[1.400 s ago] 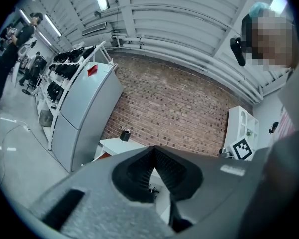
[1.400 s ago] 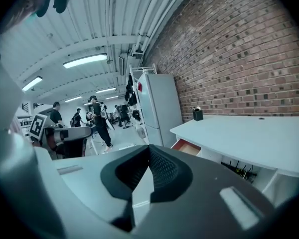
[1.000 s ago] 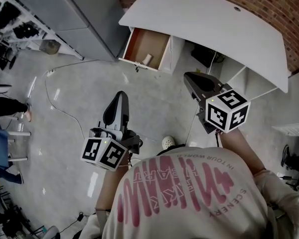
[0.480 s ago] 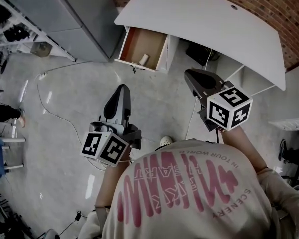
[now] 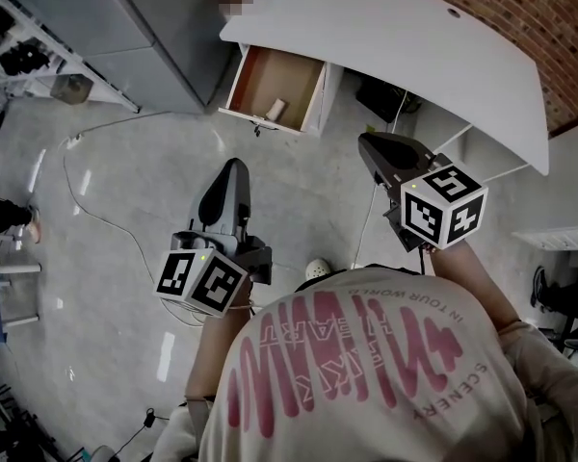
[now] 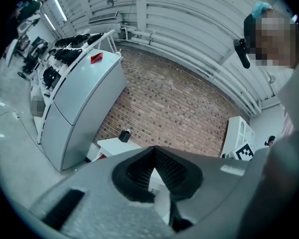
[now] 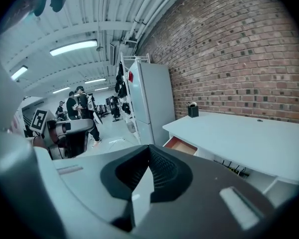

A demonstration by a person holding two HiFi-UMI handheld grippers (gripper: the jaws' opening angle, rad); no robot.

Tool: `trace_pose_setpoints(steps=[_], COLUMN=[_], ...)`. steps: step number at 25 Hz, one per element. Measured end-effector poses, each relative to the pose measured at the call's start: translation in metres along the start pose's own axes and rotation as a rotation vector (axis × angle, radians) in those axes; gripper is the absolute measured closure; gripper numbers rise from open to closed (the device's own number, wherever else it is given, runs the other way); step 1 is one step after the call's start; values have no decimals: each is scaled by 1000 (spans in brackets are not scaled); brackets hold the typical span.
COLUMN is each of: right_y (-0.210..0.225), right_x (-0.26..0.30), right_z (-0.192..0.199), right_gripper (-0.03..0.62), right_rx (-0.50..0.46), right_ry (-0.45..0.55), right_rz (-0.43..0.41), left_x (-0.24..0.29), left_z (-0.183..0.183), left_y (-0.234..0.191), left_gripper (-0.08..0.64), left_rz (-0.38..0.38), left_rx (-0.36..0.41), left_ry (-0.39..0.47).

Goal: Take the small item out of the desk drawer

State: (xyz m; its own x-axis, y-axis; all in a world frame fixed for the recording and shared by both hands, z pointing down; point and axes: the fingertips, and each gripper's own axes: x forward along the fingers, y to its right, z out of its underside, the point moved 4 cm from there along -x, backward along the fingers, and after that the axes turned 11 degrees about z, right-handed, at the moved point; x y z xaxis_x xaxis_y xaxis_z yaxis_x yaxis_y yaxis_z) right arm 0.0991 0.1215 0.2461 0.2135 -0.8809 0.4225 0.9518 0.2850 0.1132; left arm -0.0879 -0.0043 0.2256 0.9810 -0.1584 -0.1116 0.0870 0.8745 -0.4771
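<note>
drawer [image 5: 270, 80] is open under the bench [image 5: 405, 41]; small item [image 5: 275, 110] lies inside near its front edge, untouched. left tool [image 5: 234, 166] and right tool [image 5: 370, 143] are both pressed together, empty, well short of it. reach, grasp and lift-out all left.

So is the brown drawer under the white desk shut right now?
No, the brown drawer stands pulled out from the white desk, with a small pale item lying inside it.

A grey cabinet [image 5: 154, 27] stands well ahead-left of the left tongs [image 5: 234, 166] (brick wall [image 5: 520, 17] far beyond the right tongs [image 5: 365, 142])
</note>
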Motion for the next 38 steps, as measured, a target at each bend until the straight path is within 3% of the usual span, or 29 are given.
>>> trace_pose_setpoints(steps=[7, 15, 16, 18, 26, 38], right_y=[-5, -4, -6, -11, -7, 19], right_x=[15, 52, 59, 71, 127, 238], right_z=[2, 29, 31, 35, 35, 9], right_gripper=[583, 581, 576, 503, 503, 502], right_rx=[12, 55, 66, 79, 20, -39], right_ry=[18, -91, -102, -127, -178, -265], right_rz=[-14, -43, -52, -78, -150, -208], left_x=[-9, -34, -38, -48, -52, -13], left_z=[6, 16, 14, 11, -8, -34], left_y=[-9, -17, -21, -29, -48, -106], left_gripper=[554, 554, 554, 554, 554, 554], left_rz=[-34, -123, -140, -175, -291, -418], left_rx=[-2, -32, -32, -33, 11, 7], left_ry=[-1, 1, 4, 18, 73, 132])
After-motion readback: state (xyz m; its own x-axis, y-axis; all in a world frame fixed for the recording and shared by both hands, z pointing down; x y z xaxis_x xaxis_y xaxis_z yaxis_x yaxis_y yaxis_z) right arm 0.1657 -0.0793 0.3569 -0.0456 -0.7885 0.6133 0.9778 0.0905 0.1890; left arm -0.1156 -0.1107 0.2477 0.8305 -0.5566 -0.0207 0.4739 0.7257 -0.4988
